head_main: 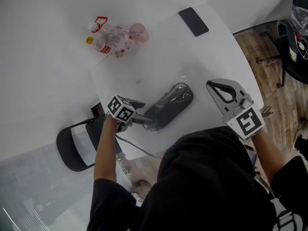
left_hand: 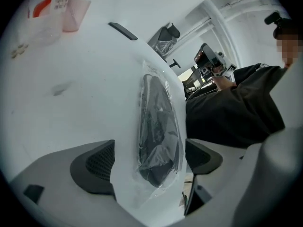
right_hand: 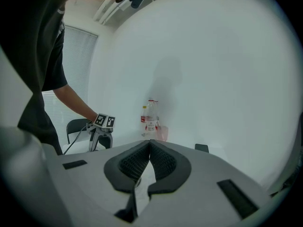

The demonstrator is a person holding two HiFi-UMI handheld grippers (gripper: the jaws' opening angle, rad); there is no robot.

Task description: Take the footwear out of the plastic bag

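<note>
The left tongs [head_main: 146,120] are standing wide apart, straddling the near end of the clear plastic bag [left_hand: 158,126] without pressing it. The dark shoe [head_main: 168,106] is lying inside that bag on the white tabletop [head_main: 159,47]. The right tongs [right_hand: 149,148] are sitting closed and empty, well apart from the bag.

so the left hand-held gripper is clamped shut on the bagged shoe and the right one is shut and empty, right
Not quite. The left hand-held gripper is open: the left gripper view shows its jaws wide apart on either side of the bagged shoe, not pressing it. The right hand-held gripper is shut and empty, as you said.
</note>
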